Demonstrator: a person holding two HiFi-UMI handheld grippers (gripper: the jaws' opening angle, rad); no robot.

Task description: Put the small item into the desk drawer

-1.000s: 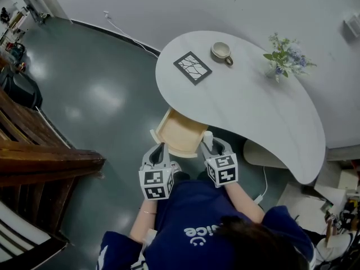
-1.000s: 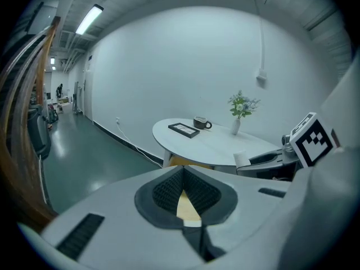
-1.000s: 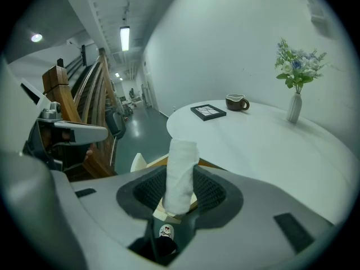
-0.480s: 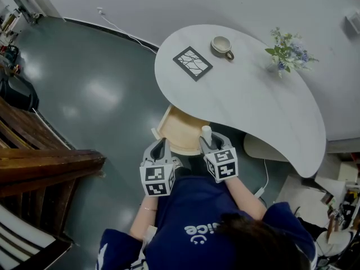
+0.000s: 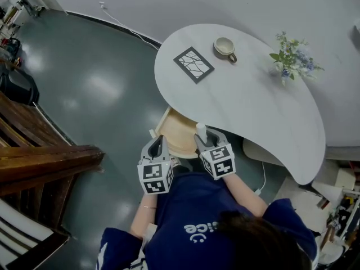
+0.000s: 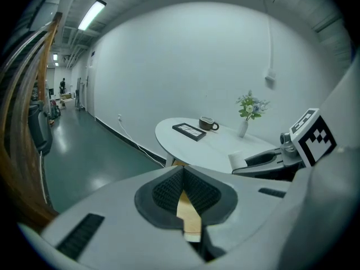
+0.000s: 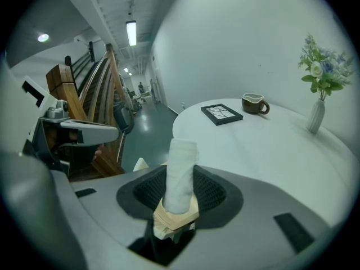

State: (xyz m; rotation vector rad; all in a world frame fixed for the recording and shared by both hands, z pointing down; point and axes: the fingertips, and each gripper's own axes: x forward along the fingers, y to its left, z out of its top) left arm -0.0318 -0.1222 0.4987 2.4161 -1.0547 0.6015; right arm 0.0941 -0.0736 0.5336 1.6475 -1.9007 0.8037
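White roll (image 7: 181, 173) clamped in right claw (image 5: 203, 136) has crept to 4 o'clock of the open drawer (image 5: 175, 129) (left claw (image 5: 158, 145) pinched together, empty, at 8), so drop looks close

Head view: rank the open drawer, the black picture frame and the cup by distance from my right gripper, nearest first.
1. Drawer: right at the right gripper, under the table's near edge.
2. Picture frame: on the tabletop, left part.
3. Cup: beyond the frame, near the far edge.
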